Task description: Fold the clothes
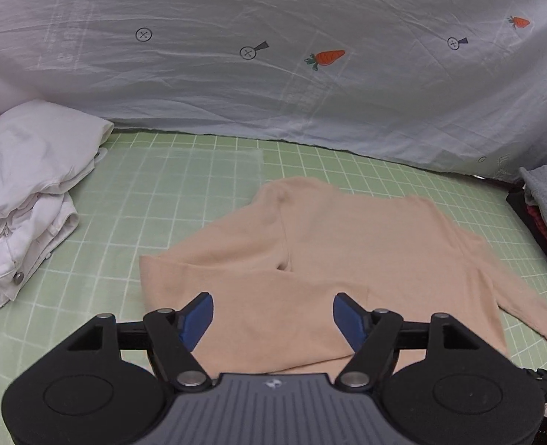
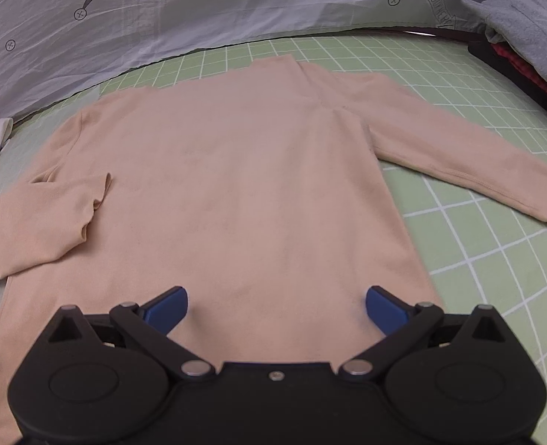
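Peach long-sleeved knit top [image 2: 236,185] flat on green grid mat [image 2: 477,230], centre frame. Left gripper [image 1: 273,315], right gripper [image 2: 277,307] both spread, empty. We pinch outstretched right sleeve [image 2: 477,170] near cuff, fold across body.

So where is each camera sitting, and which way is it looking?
Left wrist: sits on the left tongs, above the top's near left edge, looking forward at the folded sleeve and white clothes; only the open blue fingers show.
Right wrist: sits on the right tongs, over the hem, looking up the peach top toward its collar; open fingers only.
Both see the peach top, green checked mat, carrot sheet and gray pile.
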### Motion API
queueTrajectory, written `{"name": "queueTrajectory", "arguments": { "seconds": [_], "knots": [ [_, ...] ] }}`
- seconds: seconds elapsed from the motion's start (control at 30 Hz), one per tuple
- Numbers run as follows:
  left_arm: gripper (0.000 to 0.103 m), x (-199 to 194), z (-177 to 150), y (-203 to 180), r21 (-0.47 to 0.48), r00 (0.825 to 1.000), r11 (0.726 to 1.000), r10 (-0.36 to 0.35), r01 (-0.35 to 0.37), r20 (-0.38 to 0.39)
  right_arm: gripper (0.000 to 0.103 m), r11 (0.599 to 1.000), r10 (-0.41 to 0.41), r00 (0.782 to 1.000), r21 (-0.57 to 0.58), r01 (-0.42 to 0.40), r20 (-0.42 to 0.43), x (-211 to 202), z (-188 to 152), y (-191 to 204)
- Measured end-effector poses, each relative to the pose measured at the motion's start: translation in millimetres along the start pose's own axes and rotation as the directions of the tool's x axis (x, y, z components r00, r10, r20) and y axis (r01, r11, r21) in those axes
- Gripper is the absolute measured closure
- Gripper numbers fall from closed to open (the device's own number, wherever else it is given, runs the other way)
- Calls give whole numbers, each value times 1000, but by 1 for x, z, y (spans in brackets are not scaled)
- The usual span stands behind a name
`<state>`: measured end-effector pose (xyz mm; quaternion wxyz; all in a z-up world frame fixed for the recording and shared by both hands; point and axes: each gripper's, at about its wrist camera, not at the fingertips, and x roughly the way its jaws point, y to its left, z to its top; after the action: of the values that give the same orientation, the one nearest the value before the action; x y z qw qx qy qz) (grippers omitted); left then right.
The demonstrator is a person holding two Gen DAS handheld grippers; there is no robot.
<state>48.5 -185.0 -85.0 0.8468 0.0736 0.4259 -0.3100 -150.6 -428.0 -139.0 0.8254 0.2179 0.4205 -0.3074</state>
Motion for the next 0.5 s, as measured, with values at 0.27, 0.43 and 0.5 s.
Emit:
{"name": "queueTrajectory", "arguments": {
  "seconds": [0.27, 0.43, 0.5],
  "knots": [
    [30, 28, -22, 48, -69, 974, 990, 109, -125, -198, 1, 965, 224, 974, 144, -221, -12, 5, 31, 31],
    [30, 36, -25, 54, -62, 968, 991, 100, -117, -229, 27, 908, 363, 931, 238, -346, -29, 14, 45, 56],
    [30, 39, -25, 53, -54, 968, 993, 89, -104, -235, 36, 895, 387, 920, 261, -361, -55, 22, 44, 69]
  ]
}}
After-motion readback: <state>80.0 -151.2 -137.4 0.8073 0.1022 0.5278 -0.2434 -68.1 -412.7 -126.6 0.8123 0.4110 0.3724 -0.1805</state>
